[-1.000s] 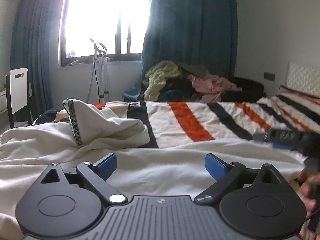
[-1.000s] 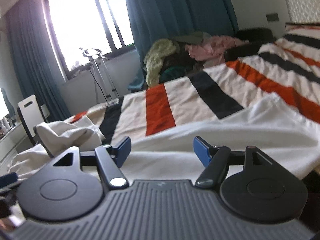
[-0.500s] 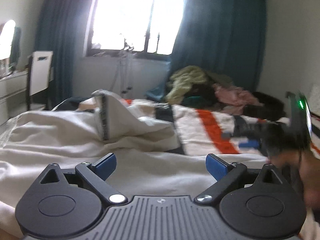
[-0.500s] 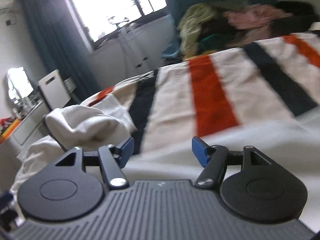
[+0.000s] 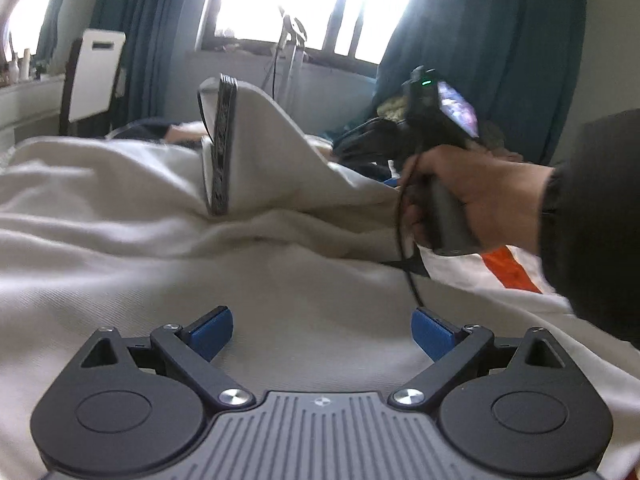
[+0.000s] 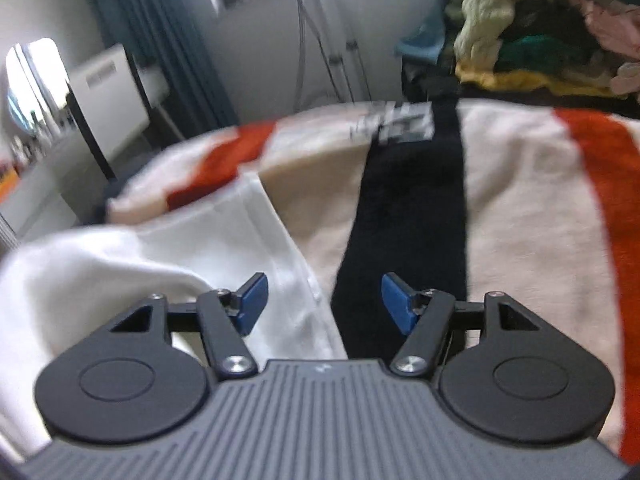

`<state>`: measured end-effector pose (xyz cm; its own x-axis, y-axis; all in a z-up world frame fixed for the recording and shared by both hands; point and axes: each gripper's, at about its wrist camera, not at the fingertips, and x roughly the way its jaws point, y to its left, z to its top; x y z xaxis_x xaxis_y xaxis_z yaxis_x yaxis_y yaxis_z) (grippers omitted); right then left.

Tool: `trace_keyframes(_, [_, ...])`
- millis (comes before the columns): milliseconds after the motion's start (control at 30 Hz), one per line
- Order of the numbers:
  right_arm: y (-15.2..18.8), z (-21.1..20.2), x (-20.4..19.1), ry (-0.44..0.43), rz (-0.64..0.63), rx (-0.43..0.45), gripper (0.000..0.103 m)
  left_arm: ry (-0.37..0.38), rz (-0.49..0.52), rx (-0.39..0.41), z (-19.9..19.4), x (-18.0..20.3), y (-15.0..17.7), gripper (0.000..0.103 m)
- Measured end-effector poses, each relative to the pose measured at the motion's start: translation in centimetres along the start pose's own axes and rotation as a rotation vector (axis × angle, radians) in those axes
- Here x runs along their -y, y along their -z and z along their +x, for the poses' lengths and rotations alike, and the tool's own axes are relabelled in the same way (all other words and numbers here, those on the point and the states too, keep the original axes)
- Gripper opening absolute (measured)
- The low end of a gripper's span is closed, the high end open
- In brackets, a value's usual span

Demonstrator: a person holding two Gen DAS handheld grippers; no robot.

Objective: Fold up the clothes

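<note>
Swung leftward, right tongs (image 6: 323, 300) closing over white garment's (image 6: 224, 248) edge.

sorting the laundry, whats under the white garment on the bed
The white garment lies on a striped blanket with orange, black and cream bands. Whatever lies beneath its bunched middle is covered.
</note>
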<state>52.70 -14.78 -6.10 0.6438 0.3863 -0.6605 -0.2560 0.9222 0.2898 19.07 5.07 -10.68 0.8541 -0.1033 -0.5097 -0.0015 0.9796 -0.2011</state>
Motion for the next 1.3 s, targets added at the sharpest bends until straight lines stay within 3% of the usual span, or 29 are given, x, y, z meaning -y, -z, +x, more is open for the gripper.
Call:
trace_keyframes(100, [1.2,1.0,0.8,-0.091,0.010,-0.005,0.050,0.003,-0.053,0.011,1.0,-0.5,0.1,0.097])
trace_keyframes(167, [2.1,0.5,1.2,-0.181,0.013,0.012,0.028,0.006,-0.075,0.026,1.3,-0.7,0.2,0.097])
trace_keyframes(200, [2.6,0.2,1.2,-0.182,0.006,0.013,0.016,0.004,-0.076,0.031,1.3,-0.7,0.2,0.097])
trace_keyframes(367, [4.0,-4.7,0.3,-0.137,0.009,0.154,0.013,-0.015,-0.062,0.039,1.0,-0.3,0.1,0.097])
trace_keyframes(600, [4.0,-14.7,5.3,0.078,0.056,0.337,0.013,-0.029,-0.029,0.063,-0.9,0.7,0.1,0.097])
trace_keyframes(833, [4.8,-22.1,13.1,0.293,0.174,0.406,0.013,-0.033,0.023,0.068,-1.7,1.8,0.5,0.097])
trace_keyframes(967, [4.7,-24.6,16.6,0.417,0.208,0.428,0.012,-0.034,0.032,0.063,-1.4,1.8,0.7,0.097])
trace_keyframes(1133, [2.2,-26.8,20.5,0.571,0.220,0.484,0.012,-0.033,0.041,0.059,-0.8,1.7,0.9,0.097])
trace_keyframes(1300, [0.8,-26.5,24.8,0.650,0.265,0.501,0.013,-0.025,0.048,0.055,-0.4,1.6,1.0,0.097])
